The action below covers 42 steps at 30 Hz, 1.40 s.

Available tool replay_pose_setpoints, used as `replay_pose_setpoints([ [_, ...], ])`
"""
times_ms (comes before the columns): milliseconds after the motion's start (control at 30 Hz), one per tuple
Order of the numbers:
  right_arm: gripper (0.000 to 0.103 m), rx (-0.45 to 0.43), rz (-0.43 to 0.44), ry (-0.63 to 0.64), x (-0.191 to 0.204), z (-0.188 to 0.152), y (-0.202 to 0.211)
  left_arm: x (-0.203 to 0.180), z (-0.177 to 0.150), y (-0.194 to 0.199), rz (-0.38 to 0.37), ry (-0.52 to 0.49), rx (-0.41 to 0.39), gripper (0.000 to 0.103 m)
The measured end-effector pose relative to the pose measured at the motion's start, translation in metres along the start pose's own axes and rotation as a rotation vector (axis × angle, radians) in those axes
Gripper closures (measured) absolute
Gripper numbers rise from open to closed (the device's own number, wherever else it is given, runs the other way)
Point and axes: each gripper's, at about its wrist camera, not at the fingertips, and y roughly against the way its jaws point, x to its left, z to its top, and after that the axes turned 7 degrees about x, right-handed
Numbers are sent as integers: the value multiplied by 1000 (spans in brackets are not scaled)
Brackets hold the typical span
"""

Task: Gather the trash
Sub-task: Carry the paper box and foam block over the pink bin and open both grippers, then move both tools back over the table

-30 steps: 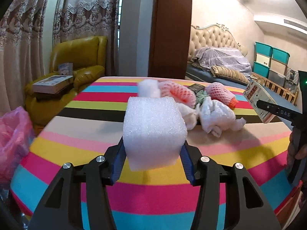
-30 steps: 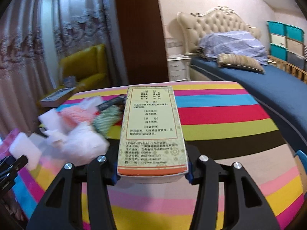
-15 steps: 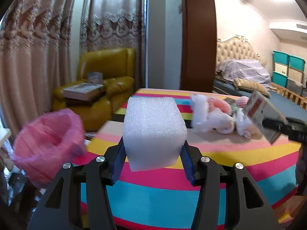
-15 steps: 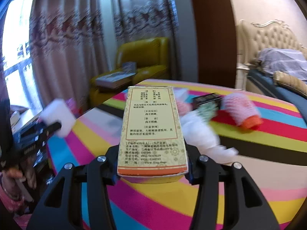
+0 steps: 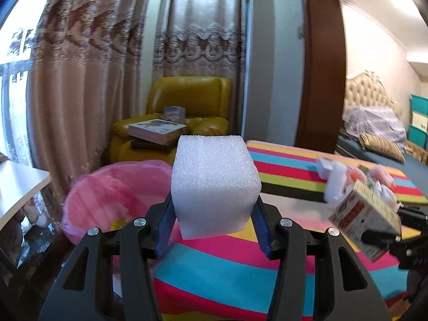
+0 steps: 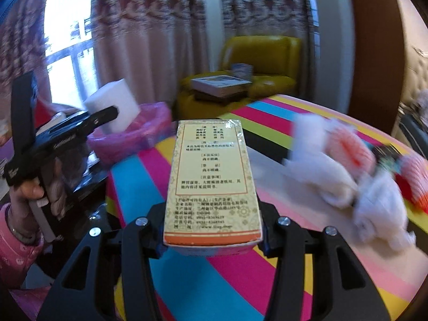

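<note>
At the lower centre of the left wrist view, the left gripper [image 5: 214, 222] had its jaws clamped on a white foam block [image 5: 215, 187], the blue pads pressing its lower sides. Left of it in the frame sat the pink bag-lined bin [image 5: 112, 195], its mouth open, off the edge of the striped table [image 5: 281, 160]. The block was soft and held only near its base, so it might have tipped or slipped out over the table instead of the bin. At the right edge, the right gripper [image 5: 379, 234] carried a printed carton [image 5: 363, 222]; with both so near, the 2 loads could have knocked together on the way to the bin. The bin's bottom was hidden behind the block, and the remaining trash pile [image 5: 358, 179] was blurred.

Lower centre of the right wrist view, the right gripper [image 6: 214, 236] had its jaws clamped on the carton [image 6: 211, 184] at its near end only. The long box reached far forward, so it could have pivoted or caught the bin rim. The left gripper [image 6: 88, 123] with the foam block [image 6: 115, 107] hovered over the bin [image 6: 133, 133] at left and crowded the opening. A hand [image 6: 29, 195] and pink sleeve [image 6: 16, 240] were cut off by the left edge. The pile [image 6: 347, 176] on the table [image 6: 203, 281] at right was smeared by motion, so I could not tell its items apart.
</note>
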Motion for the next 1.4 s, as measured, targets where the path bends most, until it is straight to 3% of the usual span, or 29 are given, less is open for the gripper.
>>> replay_pose_setpoints([
  [233,54,28,139,5,32,46,-46,62,18,0,64,79,29,55],
  [600,54,75,235,8,81,107,-102,137,22,-14,147,145,99,55],
  [1000,53,98,236,14,120,166,-160,181,31,-48,116,224,151,55],
  [1100,49,83,268,1,123,177,-172,185,29,-58,106,214,166,54],
  [1167,17,79,318,-30,120,180,-177,186,25,-62,143,212,170,31],
  [1233,17,62,325,-79,109,175,-171,184,16,-56,222,236,131,22],
  [1400,17,11,261,-53,85,151,-133,174,1,-36,266,248,97,17],
])
